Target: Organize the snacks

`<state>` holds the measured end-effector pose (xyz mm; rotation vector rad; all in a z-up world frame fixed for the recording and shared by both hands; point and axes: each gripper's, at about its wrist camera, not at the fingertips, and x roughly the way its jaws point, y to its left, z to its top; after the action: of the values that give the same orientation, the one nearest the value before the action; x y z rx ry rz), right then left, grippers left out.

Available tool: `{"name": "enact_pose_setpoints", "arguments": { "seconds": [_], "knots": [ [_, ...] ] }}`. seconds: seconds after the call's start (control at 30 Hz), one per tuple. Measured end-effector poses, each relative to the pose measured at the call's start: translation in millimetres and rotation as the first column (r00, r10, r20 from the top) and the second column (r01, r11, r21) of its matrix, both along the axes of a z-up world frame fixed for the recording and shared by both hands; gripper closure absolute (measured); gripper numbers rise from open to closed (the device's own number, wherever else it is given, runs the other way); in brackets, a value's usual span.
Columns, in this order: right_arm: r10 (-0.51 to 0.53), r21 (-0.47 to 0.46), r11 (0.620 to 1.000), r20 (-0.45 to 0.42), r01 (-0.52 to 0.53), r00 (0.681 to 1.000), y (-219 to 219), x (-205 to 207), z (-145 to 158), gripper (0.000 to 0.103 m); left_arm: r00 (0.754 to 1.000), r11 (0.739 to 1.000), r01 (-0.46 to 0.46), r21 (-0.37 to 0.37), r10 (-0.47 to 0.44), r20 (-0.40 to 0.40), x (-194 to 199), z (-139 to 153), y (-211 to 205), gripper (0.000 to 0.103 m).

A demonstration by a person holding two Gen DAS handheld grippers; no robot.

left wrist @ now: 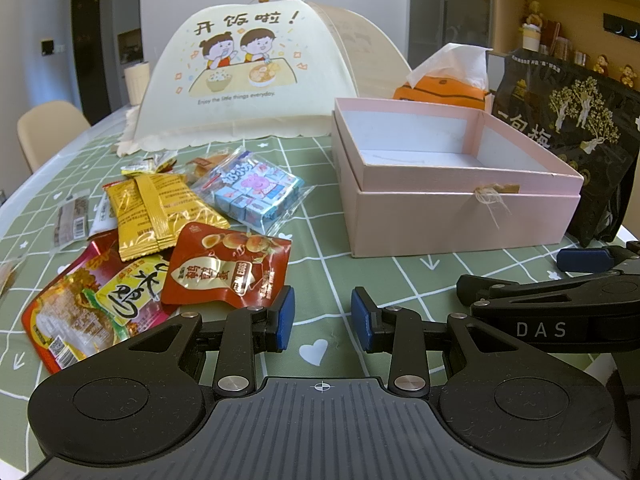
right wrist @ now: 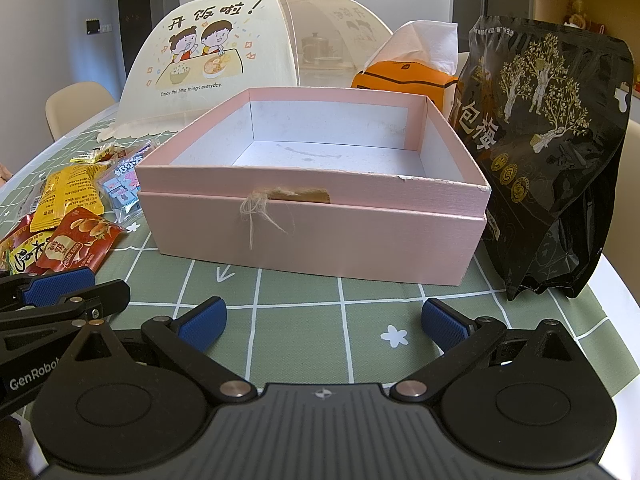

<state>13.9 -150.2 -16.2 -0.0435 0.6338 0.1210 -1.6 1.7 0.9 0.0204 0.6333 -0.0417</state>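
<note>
An empty pink box (left wrist: 460, 224) (right wrist: 320, 244) stands open on the green checked tablecloth. Left of it lies a pile of snacks: a red quail-egg pouch (left wrist: 228, 268) (right wrist: 80, 244), a yellow packet (left wrist: 160, 208), a clear pack of blue candies (left wrist: 256, 192) and a big red-and-yellow pouch (left wrist: 92, 308). A tall black plum bag (right wrist: 548, 152) (left wrist: 568, 140) stands right of the box. My left gripper (left wrist: 324, 318) is narrowly open and empty, its left fingertip beside the quail-egg pouch. In front of the box, my right gripper (right wrist: 324, 320) is wide open and empty.
A cream mesh food cover (left wrist: 240, 76) stands at the back of the table, with an orange tissue box (right wrist: 404, 76) behind the pink box. A beige chair (left wrist: 48, 128) is at the far left. The table's edge runs close behind the black bag on the right.
</note>
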Motion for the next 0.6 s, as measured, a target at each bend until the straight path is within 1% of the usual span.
{"name": "enact_pose_setpoints", "arguments": {
  "seconds": [0.23,0.27,0.3,0.33,0.37,0.4,0.43,0.5,0.53,0.6],
  "knots": [
    [0.0,0.001,1.0,0.0,0.0,1.0,1,-2,0,0.0,1.0,1.0,0.001,-0.012,-0.001,0.0,0,0,1,0.067],
    [0.002,0.002,1.0,-0.001,-0.002,1.0,0,1,0,0.0,1.0,1.0,0.012,-0.007,-0.012,-0.001,0,1,2,0.067],
    [0.015,0.0,1.0,-0.02,-0.015,1.0,0,3,2,0.0,0.999,0.999,0.037,0.016,-0.036,-0.01,1,2,2,0.068],
    [0.034,-0.009,0.999,-0.059,-0.035,0.998,1,5,6,0.0,0.997,0.997,0.074,0.031,-0.073,-0.022,1,6,3,0.068],
    [0.042,-0.006,0.999,-0.094,-0.043,0.995,0,10,9,0.0,0.995,0.995,0.1,0.021,-0.099,-0.029,2,11,7,0.067],
    [0.027,0.001,1.0,-0.123,-0.027,0.992,-1,10,11,0.0,0.992,0.992,0.123,-0.005,-0.123,-0.036,2,20,15,0.067],
    [0.023,-0.014,1.0,-0.158,-0.025,0.987,1,13,15,0.0,0.989,0.989,0.141,-0.034,-0.143,-0.044,2,31,27,0.067],
    [0.006,-0.018,1.0,-0.178,-0.009,0.984,-1,8,15,0.0,0.978,0.978,0.192,-0.077,-0.197,-0.062,0,55,60,0.065],
    [-0.008,-0.019,1.0,-0.18,0.005,0.984,-1,7,15,0.0,0.972,0.973,0.221,-0.071,-0.226,-0.064,-1,66,81,0.065],
    [-0.049,-0.018,0.999,-0.175,0.046,0.983,2,5,14,0.0,0.969,0.971,0.24,-0.01,-0.24,-0.058,-5,84,126,0.065]
  ]
}}
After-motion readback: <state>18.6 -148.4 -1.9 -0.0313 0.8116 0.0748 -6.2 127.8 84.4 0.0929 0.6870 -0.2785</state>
